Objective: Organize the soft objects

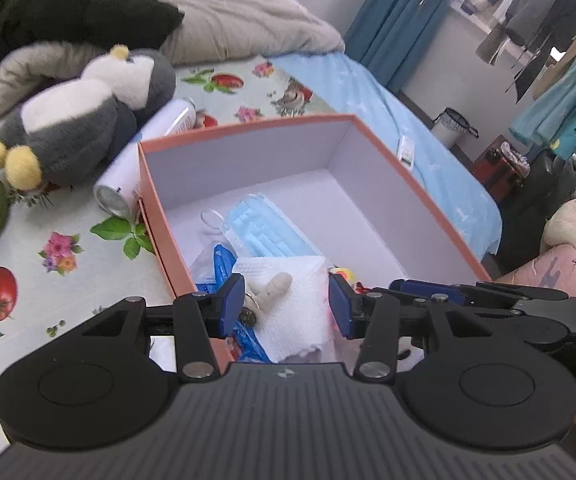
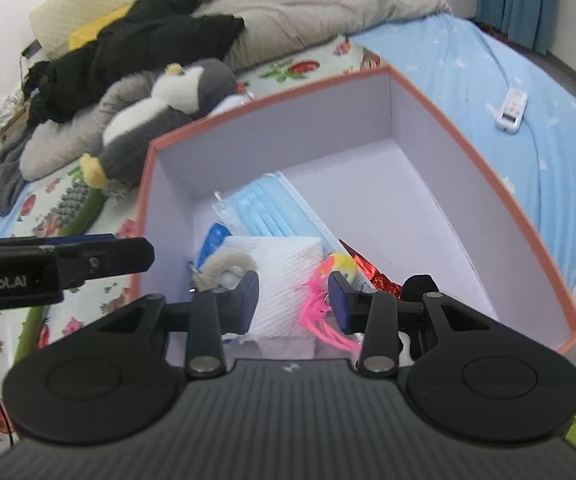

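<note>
Orange-rimmed box [image 1: 372,148] is sitting on the bed, holding blue masks [image 1: 264,228], a white tissue pack [image 1: 300,300] and a pink stringy toy [image 2: 320,308]. You are hovering both the left tool [image 1: 286,304] and right tool [image 2: 293,300] over the pack, jaws apart, gripping nothing. Grey penguin plush [image 1: 88,120] is lying just beside the box.

White tissue [image 1: 294,296] hides the box's [image 1: 404,168] near contents.

Masks [image 1: 264,228] in box [image 1: 248,130], penguin [image 1: 84,116] left.
</note>
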